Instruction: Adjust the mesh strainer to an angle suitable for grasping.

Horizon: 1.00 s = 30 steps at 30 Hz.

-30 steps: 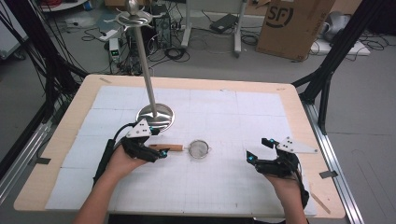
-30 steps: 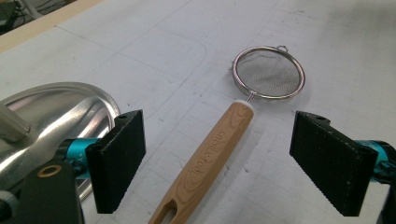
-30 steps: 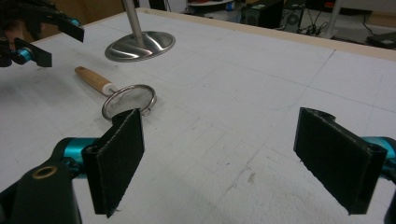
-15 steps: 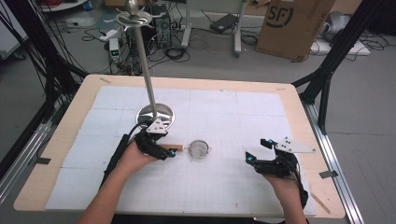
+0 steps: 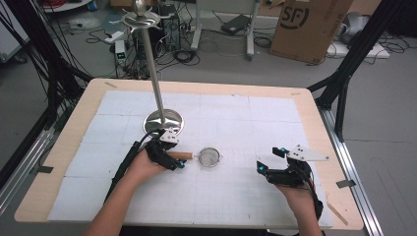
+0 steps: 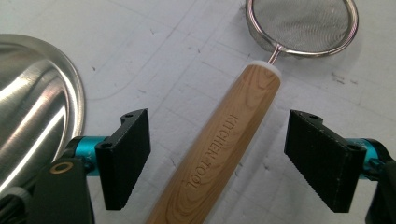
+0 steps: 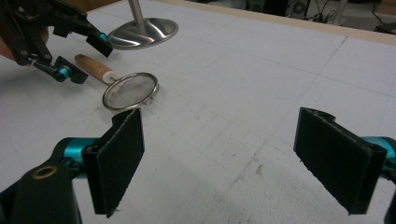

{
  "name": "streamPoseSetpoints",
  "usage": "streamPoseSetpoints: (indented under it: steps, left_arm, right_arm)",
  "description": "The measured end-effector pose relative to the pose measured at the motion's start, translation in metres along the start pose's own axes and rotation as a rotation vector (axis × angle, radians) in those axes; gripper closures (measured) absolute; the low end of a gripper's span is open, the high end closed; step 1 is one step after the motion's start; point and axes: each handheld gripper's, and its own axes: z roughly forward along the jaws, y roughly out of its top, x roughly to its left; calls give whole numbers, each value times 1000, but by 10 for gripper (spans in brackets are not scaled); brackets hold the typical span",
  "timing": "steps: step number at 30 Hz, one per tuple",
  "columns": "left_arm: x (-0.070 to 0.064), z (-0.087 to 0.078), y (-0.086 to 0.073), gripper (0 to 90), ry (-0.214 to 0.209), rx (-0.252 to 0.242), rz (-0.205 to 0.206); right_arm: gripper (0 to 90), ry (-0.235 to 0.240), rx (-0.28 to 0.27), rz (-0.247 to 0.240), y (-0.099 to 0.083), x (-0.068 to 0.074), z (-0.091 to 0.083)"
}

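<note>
The left gripper [image 6: 217, 158] straddles the strainer's [image 5: 210, 158] wooden handle [image 6: 224, 149], jaws apart. It should close squarely mid-handle. The right gripper [image 7: 233, 158] waits open.

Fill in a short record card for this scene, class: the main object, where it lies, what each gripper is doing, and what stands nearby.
Object: strainer with wooden handle
Position: lying flat on the table
Left gripper: open, jaws either side of the handle, not touching it
Right gripper: open, holds nothing, apart from the strainer
Nearby: metal stand, round base beside the left gripper
</note>
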Motion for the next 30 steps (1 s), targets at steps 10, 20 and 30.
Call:
streamPoseSetpoints:
  steps: [10, 20, 30]
  left_arm:
    - [-4, -4, 0, 433, -48, 34, 38]
    - [-7, -8, 0, 577, -82, 53, 58]
    - [-14, -10, 0, 668, -105, 70, 93]
  right_arm:
    - [150, -3, 2, 5, -1, -1, 0]
    - [150, -1, 6, 4, -1, -1, 1]
    - [150, 0, 6, 2, -1, -1, 1]
